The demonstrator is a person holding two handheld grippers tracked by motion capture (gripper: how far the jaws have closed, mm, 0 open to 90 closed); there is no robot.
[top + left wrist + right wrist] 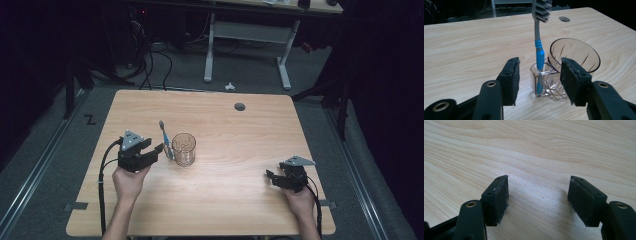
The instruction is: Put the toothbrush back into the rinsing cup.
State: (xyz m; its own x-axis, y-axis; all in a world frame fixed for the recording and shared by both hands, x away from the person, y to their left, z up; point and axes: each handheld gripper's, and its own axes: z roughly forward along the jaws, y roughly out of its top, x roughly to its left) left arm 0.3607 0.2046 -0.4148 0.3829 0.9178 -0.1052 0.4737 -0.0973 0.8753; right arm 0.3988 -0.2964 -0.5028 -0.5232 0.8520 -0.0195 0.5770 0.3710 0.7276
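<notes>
- The toothbrush (540,53) stands nearly upright in the small side holder of the glass cup (571,57); I see its grey bristle head at the top and its blue grip section running down into the holder.
- From my left gripper view, the toothbrush sits in the gap between my two fingers (510,80), a little past their tips and closer to the right-hand pad than to the left-hand one.
- Neither pad touches the toothbrush or the cup; there is clear desk showing on each side of the holder.
- My left gripper (159,148) is released, its fingers standing partly apart, with nothing grasped.
- In the high view the left gripper lies just beside the cup (184,149), its fingers pointing at the toothbrush (165,136), which leans against the cup's left side.
- The cup stands near the middle of the desk (235,135), upright, its mouth open to the camera.
- My right gripper (270,176) rests well apart from the cup, toward the desk's near right corner.
- Its fingers (496,197) are released too, spread wide over bare wood with nothing between them.
</notes>
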